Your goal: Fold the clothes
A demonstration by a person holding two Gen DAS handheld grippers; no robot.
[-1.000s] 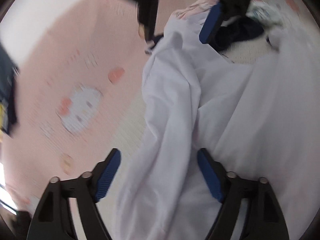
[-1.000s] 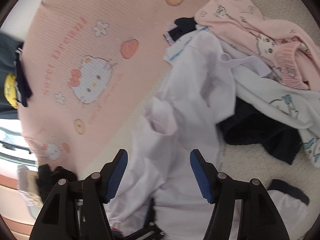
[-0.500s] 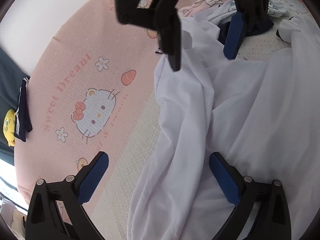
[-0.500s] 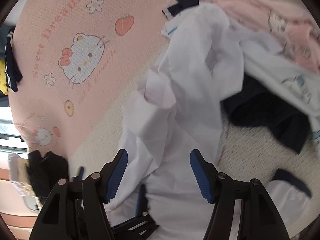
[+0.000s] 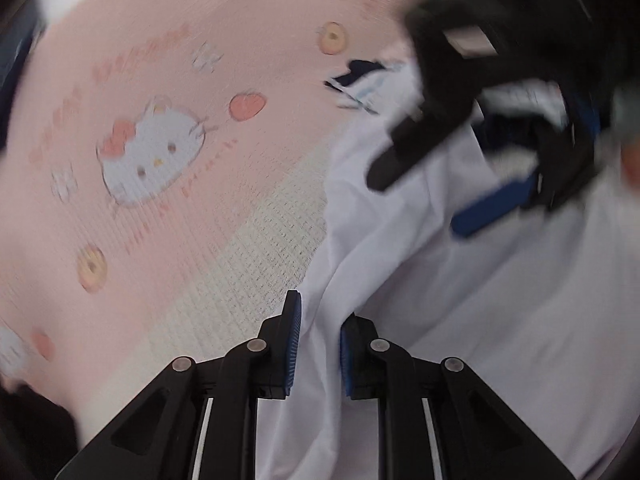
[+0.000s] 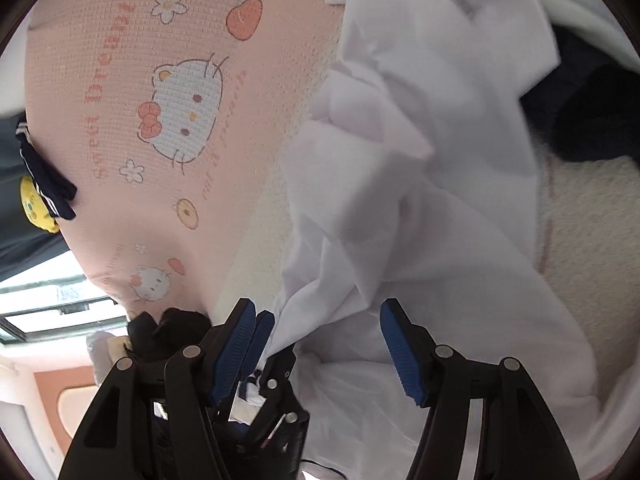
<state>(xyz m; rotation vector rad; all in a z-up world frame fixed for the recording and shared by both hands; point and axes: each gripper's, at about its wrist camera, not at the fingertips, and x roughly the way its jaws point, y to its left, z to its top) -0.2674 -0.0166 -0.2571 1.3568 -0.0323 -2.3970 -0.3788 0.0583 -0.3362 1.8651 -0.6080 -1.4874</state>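
Half a sec ago the left tongs (image 5: 316, 344) were wide open over the white shirt (image 5: 460, 292); now they've closed in on it, w/ a bunched fold of its edge pinched between the blue pads (image 5: 292, 344). A thin gap shows between the pads but it's full of cloth.

Right tongs (image 6: 318, 344) are wide open, holding nothing. Their blue pads sit on either side of the white shirt (image 6: 400, 208), above it, not gripping. From the left cam the right tongs (image 5: 472, 184) look blurry, up over the far part of the shirt.

White shirt is crumpled on the bed, lying just beside the pink cat blanket (image 6: 132, 80) and partly over its edge. Cream cover (image 6: 588, 232) shows on the shirt's other side. Dark navy cloth (image 6: 592, 120) lies past the shirt, away from the blanket, touching it. A bit of navy-and-white trim (image 5: 356, 80) pokes out at the shirt's far end, next to the blanket. On the blanket's far side hangs smth dark w/ a yellow patch (image 6: 34, 204).
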